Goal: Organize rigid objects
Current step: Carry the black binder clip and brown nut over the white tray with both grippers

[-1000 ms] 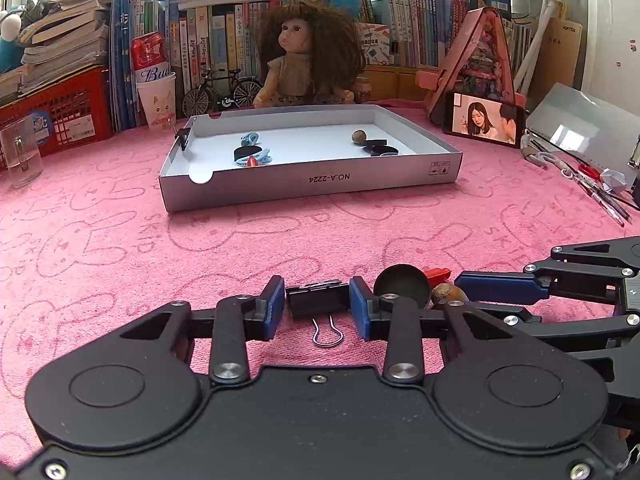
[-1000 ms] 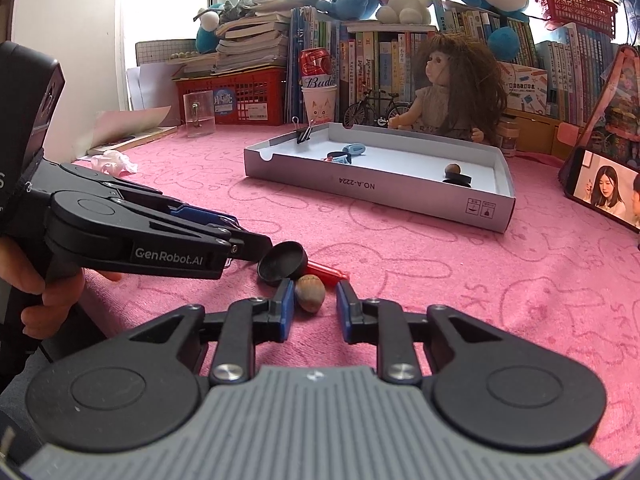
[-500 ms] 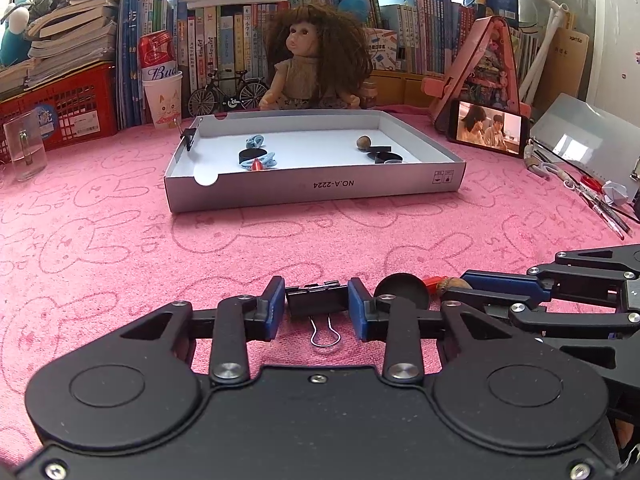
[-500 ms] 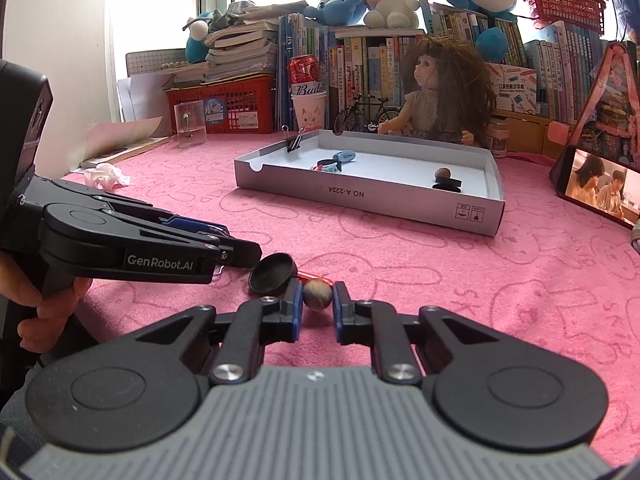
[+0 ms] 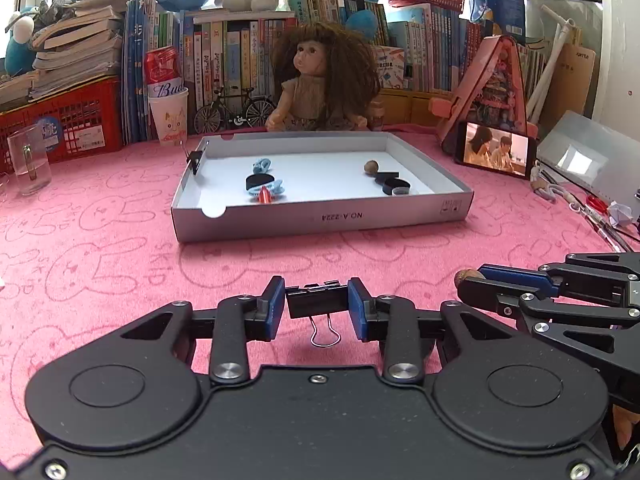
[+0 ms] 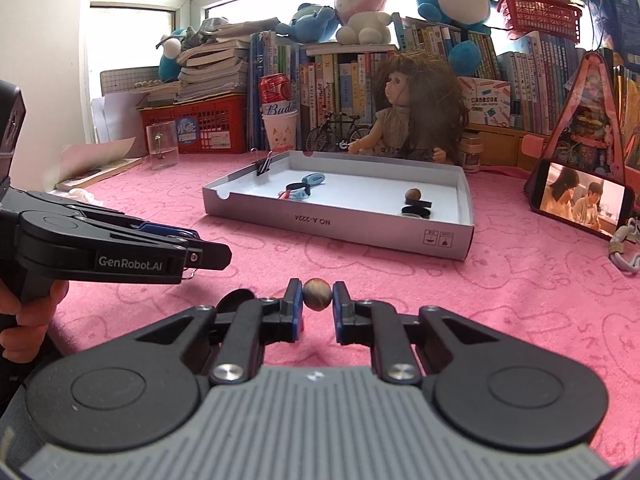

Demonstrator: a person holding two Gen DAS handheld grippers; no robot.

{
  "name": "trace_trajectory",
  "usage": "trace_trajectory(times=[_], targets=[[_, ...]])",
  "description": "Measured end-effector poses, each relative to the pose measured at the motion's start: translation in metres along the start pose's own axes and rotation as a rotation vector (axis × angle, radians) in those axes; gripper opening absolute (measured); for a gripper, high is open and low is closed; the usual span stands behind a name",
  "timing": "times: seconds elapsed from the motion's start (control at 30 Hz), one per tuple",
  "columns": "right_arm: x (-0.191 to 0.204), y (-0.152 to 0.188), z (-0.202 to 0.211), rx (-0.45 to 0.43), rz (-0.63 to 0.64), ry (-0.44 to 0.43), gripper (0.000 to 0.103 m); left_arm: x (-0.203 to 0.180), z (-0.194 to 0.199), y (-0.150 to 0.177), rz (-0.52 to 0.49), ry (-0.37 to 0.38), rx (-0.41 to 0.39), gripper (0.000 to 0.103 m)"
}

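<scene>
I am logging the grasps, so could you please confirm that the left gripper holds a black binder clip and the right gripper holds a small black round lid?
Not quite. The left gripper does hold the black metal binder clip, but the right gripper has its jaws shut on a small brown round nut, as the right wrist view shows. A small black round lid lies on the pink cloth beside it.

Bench (image 5: 120,248) has a pink cloth with a bunny print. Grey shallow box (image 5: 320,216) sits mid-bench, open side up. Along the far edge: doll (image 5: 320,80), toy bicycle (image 5: 232,112), white paper cup (image 5: 170,120) with a red can in it, red crate (image 5: 68,120) towards the far left corner. Clear glass (image 5: 28,164) stands near the left edge. Phone (image 5: 494,154) is propped upright towards the far right, leaning on a pink triangular stand (image 5: 496,92). Pens and scissors (image 5: 592,212) lie by the right edge. Black round lid (image 6: 236,300) lies on the cloth near the front edge.
</scene>
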State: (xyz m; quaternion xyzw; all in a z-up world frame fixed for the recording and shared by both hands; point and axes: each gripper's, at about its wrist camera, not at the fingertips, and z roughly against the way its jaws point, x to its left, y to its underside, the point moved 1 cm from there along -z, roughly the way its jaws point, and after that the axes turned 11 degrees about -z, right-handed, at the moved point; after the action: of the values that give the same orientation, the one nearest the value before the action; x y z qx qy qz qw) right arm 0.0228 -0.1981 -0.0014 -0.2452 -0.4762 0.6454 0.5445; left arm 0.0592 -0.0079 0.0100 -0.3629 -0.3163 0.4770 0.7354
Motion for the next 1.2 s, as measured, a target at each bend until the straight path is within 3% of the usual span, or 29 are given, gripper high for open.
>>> trace_trajectory(times=[0.47,1.2], targets=[[-0.022,-0.033,-0.021,-0.043,-0.092,0.109,0.020,0.016,-0.017,-0.033,0.035,-0.035,-0.041,0.032],[-0.050,-0.092,-0.076,-0.083,-0.187,0.144,0.020,0.051,-0.071,-0.092,0.135,-0.031,-0.101,0.032]])
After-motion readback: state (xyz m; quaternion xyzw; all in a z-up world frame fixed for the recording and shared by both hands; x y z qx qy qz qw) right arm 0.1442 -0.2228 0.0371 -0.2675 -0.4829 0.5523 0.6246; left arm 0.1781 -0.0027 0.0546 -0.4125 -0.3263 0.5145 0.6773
